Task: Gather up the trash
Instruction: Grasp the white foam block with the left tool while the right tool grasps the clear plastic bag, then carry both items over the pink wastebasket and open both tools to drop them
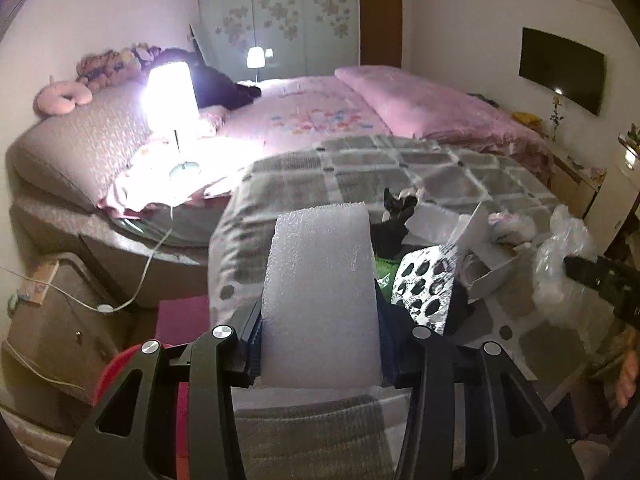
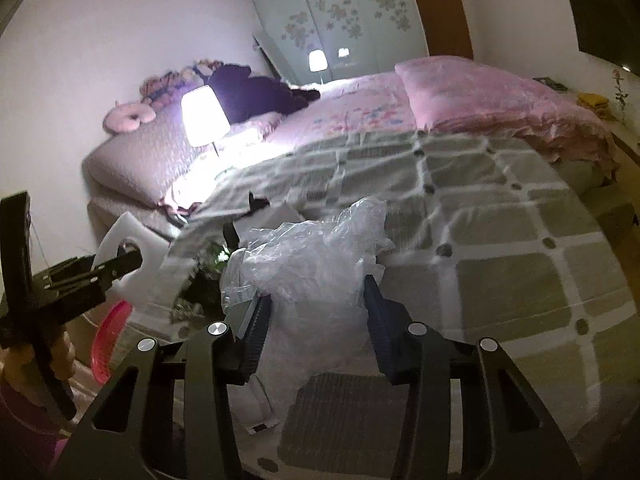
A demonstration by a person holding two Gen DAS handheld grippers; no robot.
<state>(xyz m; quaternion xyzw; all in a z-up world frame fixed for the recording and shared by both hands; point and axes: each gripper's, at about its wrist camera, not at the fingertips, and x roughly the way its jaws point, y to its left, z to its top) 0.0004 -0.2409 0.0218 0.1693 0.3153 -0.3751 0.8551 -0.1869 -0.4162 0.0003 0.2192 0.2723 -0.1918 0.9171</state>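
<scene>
Gripping a white foam block (image 1: pixel 320 300) between both pads of the left gripper (image 1: pixel 320 344), jaws spread about as wide as the block and pressed against its sides, holding it raised over the near edge of the grey checked blanket (image 1: pixel 400 168). Seen from the right wrist view, poking out to the far left with the foam block (image 2: pixel 132 248) above a pink basket (image 2: pixel 112 340) down by the floor. Hovering over crumpled clear plastic wrap (image 2: pixel 316 248) with the right gripper (image 2: pixel 316 336), fingers standing wide on either side of the heap; cannot tell whether actually pinching the film. Lying on the blanket further right of the foam: a black-and-white spotted sheet (image 1: pixel 424 288), torn white cardboard (image 1: pixel 484 264) and the same plastic wrap (image 1: pixel 560 264). Glowing at the far left beside the bed, a lit table lamp (image 1: pixel 172 92); lying beyond, a pink quilt (image 1: pixel 420 100).
</scene>
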